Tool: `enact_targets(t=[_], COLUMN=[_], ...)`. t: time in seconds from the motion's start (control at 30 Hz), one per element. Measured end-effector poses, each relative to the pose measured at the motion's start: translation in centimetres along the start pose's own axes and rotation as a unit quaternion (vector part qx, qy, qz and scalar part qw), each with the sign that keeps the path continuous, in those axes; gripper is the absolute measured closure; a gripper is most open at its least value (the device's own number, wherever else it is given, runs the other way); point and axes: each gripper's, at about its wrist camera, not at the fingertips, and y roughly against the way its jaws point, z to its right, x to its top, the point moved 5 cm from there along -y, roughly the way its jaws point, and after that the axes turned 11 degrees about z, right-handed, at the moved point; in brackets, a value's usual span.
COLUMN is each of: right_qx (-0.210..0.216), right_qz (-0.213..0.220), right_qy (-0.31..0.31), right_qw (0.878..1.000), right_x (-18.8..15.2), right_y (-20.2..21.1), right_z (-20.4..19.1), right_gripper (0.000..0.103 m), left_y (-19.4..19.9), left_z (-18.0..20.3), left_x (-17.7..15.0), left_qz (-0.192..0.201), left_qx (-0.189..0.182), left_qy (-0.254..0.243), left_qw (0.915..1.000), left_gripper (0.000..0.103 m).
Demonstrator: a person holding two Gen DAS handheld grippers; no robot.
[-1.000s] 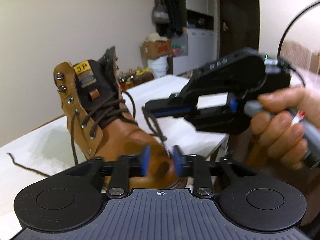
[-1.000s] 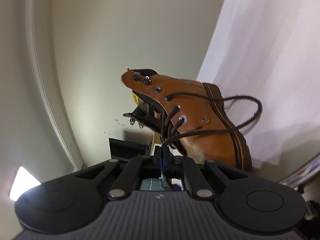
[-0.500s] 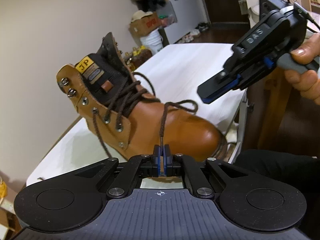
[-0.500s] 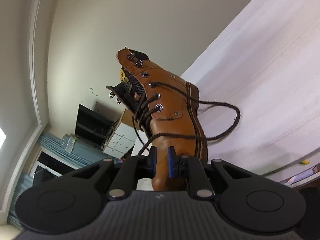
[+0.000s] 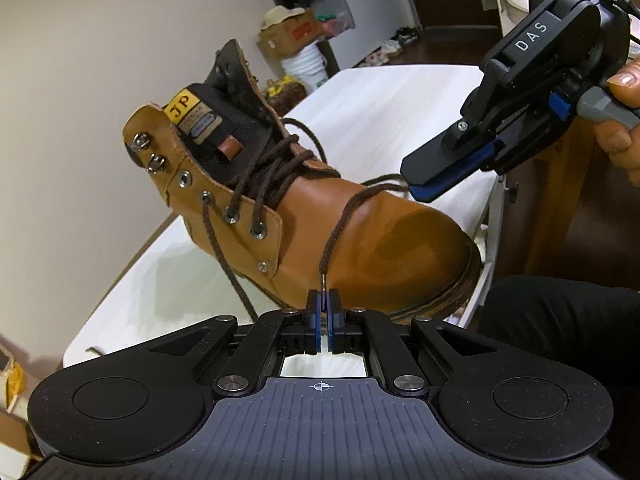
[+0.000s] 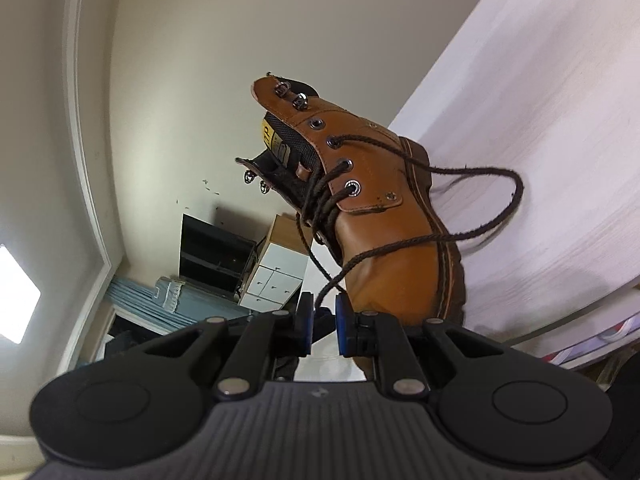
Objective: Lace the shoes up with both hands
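Note:
A tan leather boot (image 5: pixel 380 240) stands on the white table (image 5: pixel 380 112), its toe toward the near edge. My left gripper (image 5: pixel 323 300) is shut on the tip of one dark brown lace (image 5: pixel 340 220), which rises from the pads over the vamp. My right gripper (image 5: pixel 420 184) hovers above and right of the toe, held by a hand (image 5: pixel 624 120). In the right wrist view the right gripper (image 6: pixel 322 320) stands open; the lace (image 6: pixel 480 232) loops off the boot (image 6: pixel 400 272) and runs down toward the gap, not pinched. A second lace end (image 5: pixel 228 276) hangs down the boot's near side.
The table edge (image 5: pixel 484 248) runs just past the boot's toe, with a person's dark-clothed leg (image 5: pixel 560 320) beside it. Boxes and a white bucket (image 5: pixel 304 68) stand on the floor beyond the table. A white drawer unit (image 6: pixel 276 272) is behind the boot in the right wrist view.
The right gripper let go of the lace, opened and drew back to the right. The left gripper closed on the lace tip and has rolled slightly.

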Motion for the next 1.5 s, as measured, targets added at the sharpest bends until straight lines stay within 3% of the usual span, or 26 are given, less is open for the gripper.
enact_targets(t=[0.47, 0.8, 1.13, 1.33, 1.4, 1.5], right_qx=[-0.013, -0.039, -0.017, -0.01, -0.009, -0.002], right_qz=[-0.007, -0.018, -0.035, -0.041, -0.047, -0.032], right_qy=[-0.008, -0.037, -0.108, -0.097, -0.09, -0.059], right_qw=[1.0, 0.998, 0.993, 0.994, 0.995, 0.998], right_x=[-0.4, -0.6, -1.0, -1.4, -1.6, -1.6], right_y=[-0.7, -1.5, -4.0, -4.8, -5.0, -4.7], right_z=[-0.5, -0.1, 0.4, -0.3, -0.5, -1.2], right_gripper=[0.088, 0.077, 0.077, 0.085, 0.098, 0.1], left_y=[-2.0, 1.8, 4.6, 4.4, 4.6, 5.1], left_z=[-0.3, 1.0, 2.3, 2.3, 2.6, 2.8], left_x=[-0.5, 0.3, 0.8, 0.4, 0.3, 0.3], left_qz=[-0.003, 0.012, 0.025, 0.024, 0.026, 0.032], left_qx=[-0.009, -0.004, -0.009, -0.011, -0.011, -0.012], left_qy=[-0.002, -0.025, -0.048, -0.045, -0.046, -0.038], left_qw=[1.0, 0.9996, 0.9985, 0.9986, 0.9985, 0.9987], left_gripper=[0.1, 0.1, 0.1, 0.1, 0.1, 0.1])
